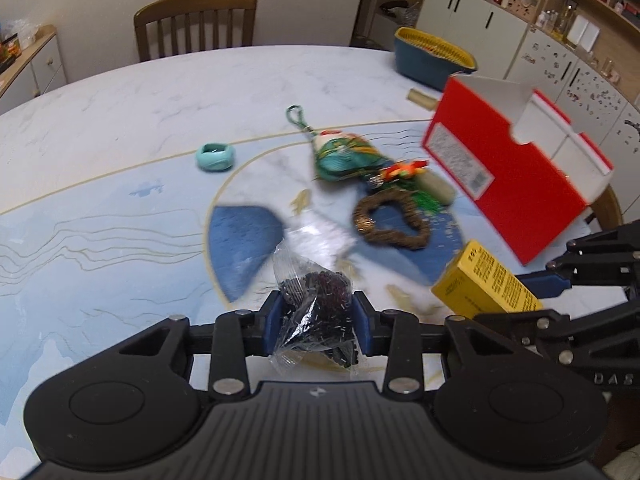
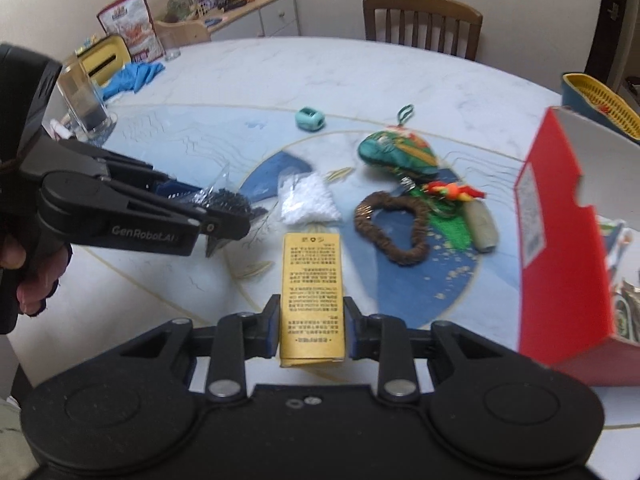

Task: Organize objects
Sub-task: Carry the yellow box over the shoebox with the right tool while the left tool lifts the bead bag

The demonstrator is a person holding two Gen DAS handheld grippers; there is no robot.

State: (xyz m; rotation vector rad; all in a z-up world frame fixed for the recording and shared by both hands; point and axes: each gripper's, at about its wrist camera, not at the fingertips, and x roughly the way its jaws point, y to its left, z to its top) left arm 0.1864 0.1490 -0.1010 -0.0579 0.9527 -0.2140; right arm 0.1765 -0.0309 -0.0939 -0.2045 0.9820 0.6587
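My left gripper [image 1: 316,320] is shut on a clear bag of dark beads [image 1: 316,308], lifted off the table; from the right wrist view that gripper [image 2: 224,216] shows at the left with the bead bag [image 2: 228,202] in its tips. My right gripper [image 2: 311,326] is shut on a yellow box [image 2: 311,292] with printed text, seen also as the yellow box [image 1: 484,284] at the right of the left wrist view. On the table lie a bag of white beads [image 2: 306,200], a brown heart-shaped wreath [image 2: 394,224], a green pouch [image 2: 400,154], a teal ring-shaped object [image 2: 310,118] and an open red box [image 2: 560,248].
A blue and yellow basket [image 1: 432,56] stands at the table's far edge. A glass [image 2: 84,100], blue cloth [image 2: 134,76] and a yellow tissue box [image 2: 104,60] sit at the far left. A wooden chair [image 2: 422,24] stands beyond the table. A grey-green tube [image 2: 482,226] lies by the red box.
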